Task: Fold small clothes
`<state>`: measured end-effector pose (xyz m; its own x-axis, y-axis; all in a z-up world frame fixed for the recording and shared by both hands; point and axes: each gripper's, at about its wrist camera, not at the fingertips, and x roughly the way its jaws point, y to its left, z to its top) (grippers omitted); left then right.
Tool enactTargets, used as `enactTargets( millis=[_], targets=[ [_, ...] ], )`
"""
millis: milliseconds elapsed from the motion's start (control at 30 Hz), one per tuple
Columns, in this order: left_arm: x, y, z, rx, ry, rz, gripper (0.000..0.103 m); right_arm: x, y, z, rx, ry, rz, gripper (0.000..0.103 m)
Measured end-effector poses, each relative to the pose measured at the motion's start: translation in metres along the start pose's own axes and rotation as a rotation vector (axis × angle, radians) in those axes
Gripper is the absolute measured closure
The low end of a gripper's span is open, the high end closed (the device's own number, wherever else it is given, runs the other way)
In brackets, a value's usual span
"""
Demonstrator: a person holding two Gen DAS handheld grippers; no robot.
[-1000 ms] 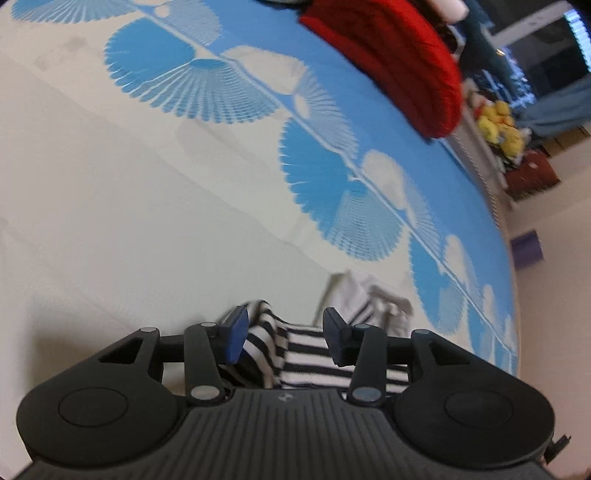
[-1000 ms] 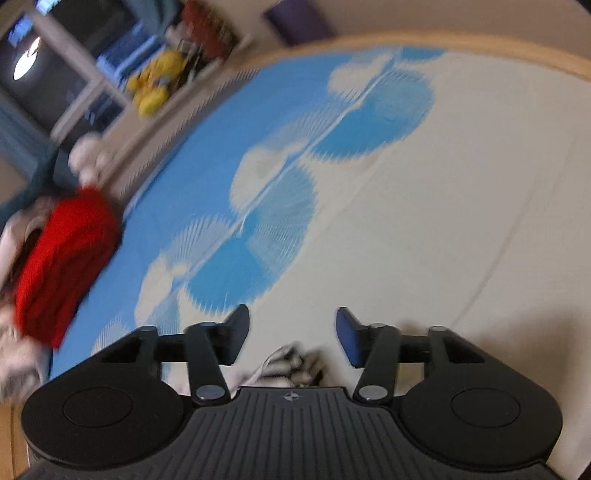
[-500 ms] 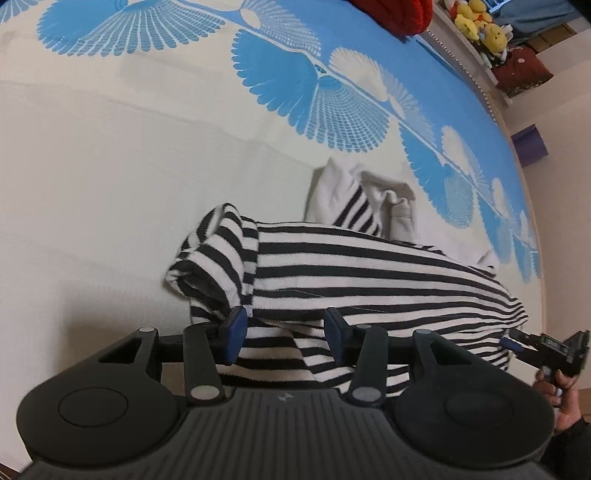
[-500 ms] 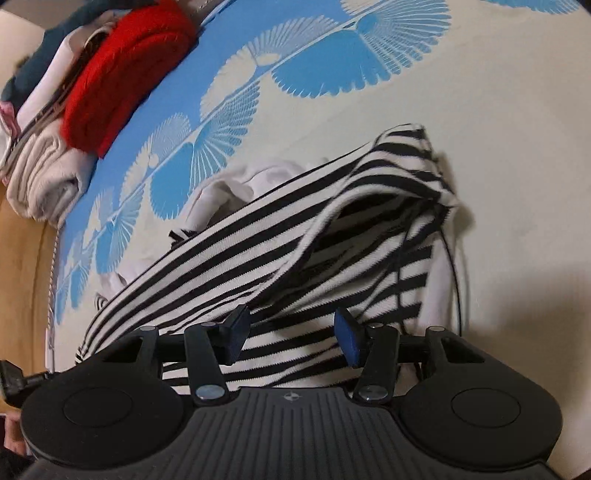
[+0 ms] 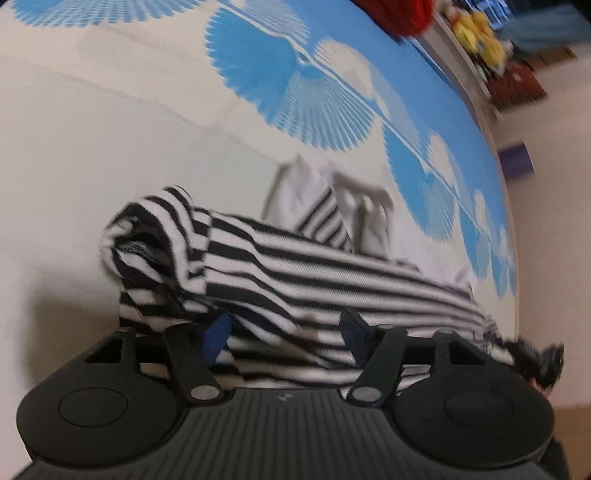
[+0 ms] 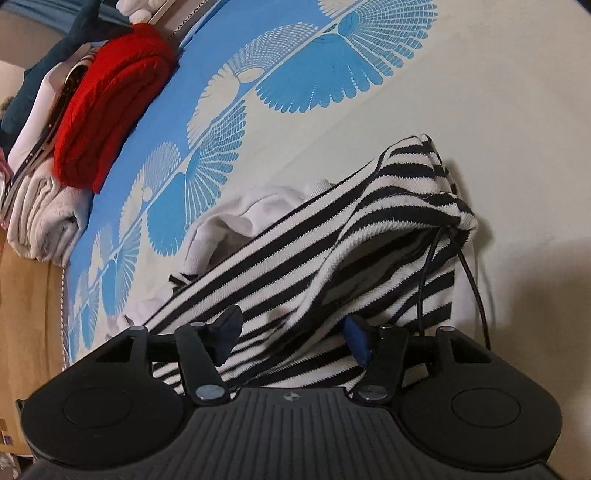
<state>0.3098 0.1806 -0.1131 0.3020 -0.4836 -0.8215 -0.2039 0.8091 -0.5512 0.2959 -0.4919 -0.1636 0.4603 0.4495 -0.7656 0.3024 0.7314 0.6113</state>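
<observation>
Left tongs (image 5: 286,330), right tongs (image 6: 291,336): jaws just widened, angled down

bedsheet (image 6: 480,92): cream, blue fan print | yellow plush toys (image 5: 476,27): beyond bed edge | purple box (image 5: 515,165): floor

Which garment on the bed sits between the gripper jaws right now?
The black-and-white striped top, spread under both grippers. The red knit and beige knit lie folded at the far edge.
</observation>
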Motion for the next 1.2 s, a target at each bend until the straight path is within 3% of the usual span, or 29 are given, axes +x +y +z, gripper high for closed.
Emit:
enactTargets(
  millis=[33, 100, 167, 200, 233, 300, 367, 500, 600, 767, 900, 933, 967, 1000, 1033, 1100, 1200],
  targets=[
    [-0.001, -0.001, 0.002, -0.012, -0.018, 0.009, 0.049, 0.001, 0.001, 0.001, 0.0, -0.002, -0.003, 0.041],
    [-0.006, -0.003, 0.006, -0.027, -0.064, 0.035, 0.079, 0.002, 0.001, 0.003, 0.003, -0.016, -0.016, 0.043],
    [-0.008, -0.007, 0.01, -0.031, -0.096, 0.057, 0.087, 0.001, 0.002, 0.005, 0.007, -0.055, -0.042, 0.063],
    [-0.009, -0.009, 0.012, -0.027, -0.109, 0.068, 0.089, 0.0, 0.001, 0.007, 0.016, -0.071, -0.052, 0.083],
    [-0.008, -0.011, 0.013, -0.022, -0.118, 0.073, 0.09, -0.001, -0.001, 0.008, 0.034, -0.085, -0.058, 0.096],
    [-0.012, -0.015, 0.017, -0.026, -0.147, 0.072, 0.092, -0.004, -0.004, 0.011, 0.079, -0.114, -0.045, 0.098],
    [-0.021, -0.016, 0.023, -0.042, -0.195, 0.039, 0.092, -0.009, -0.001, 0.015, 0.092, -0.163, -0.016, 0.099],
    [-0.033, -0.019, 0.038, -0.082, -0.313, -0.054, 0.092, -0.029, 0.006, 0.027, 0.127, -0.316, 0.131, 0.099],
    [-0.029, -0.029, 0.048, -0.064, -0.351, -0.048, 0.091, -0.028, 0.011, 0.036, 0.151, -0.378, 0.18, 0.099],
    [-0.017, -0.037, 0.064, -0.082, -0.402, -0.034, 0.091, -0.005, 0.017, 0.048, 0.195, -0.388, 0.105, 0.099],
    [-0.008, -0.036, 0.077, -0.143, -0.431, -0.035, 0.086, 0.001, 0.02, 0.055, 0.217, -0.422, 0.107, 0.098],
    [-0.008, -0.033, 0.079, -0.165, -0.443, -0.021, 0.08, 0.003, 0.021, 0.057, 0.222, -0.426, 0.107, 0.093],
    [-0.01, -0.028, 0.081, -0.191, -0.46, -0.012, 0.065, 0.004, 0.021, 0.059, 0.228, -0.426, 0.1, 0.092],
    [-0.015, -0.025, 0.082, -0.215, -0.482, -0.009, 0.056, 0.004, 0.02, 0.061, 0.242, -0.427, 0.074, 0.084],
    [-0.02, -0.022, 0.084, -0.224, -0.5, -0.006, 0.056, 0.002, 0.017, 0.061, 0.255, -0.442, 0.061, 0.072],
    [-0.027, -0.022, 0.087, -0.187, -0.504, -0.003, 0.056, -0.006, 0.012, 0.06, 0.26, -0.492, 0.032, 0.068],
    [-0.027, -0.022, 0.088, -0.109, -0.44, 0.014, 0.056, -0.019, 0.013, 0.061, 0.172, -0.529, -0.033, 0.067]
  ],
)
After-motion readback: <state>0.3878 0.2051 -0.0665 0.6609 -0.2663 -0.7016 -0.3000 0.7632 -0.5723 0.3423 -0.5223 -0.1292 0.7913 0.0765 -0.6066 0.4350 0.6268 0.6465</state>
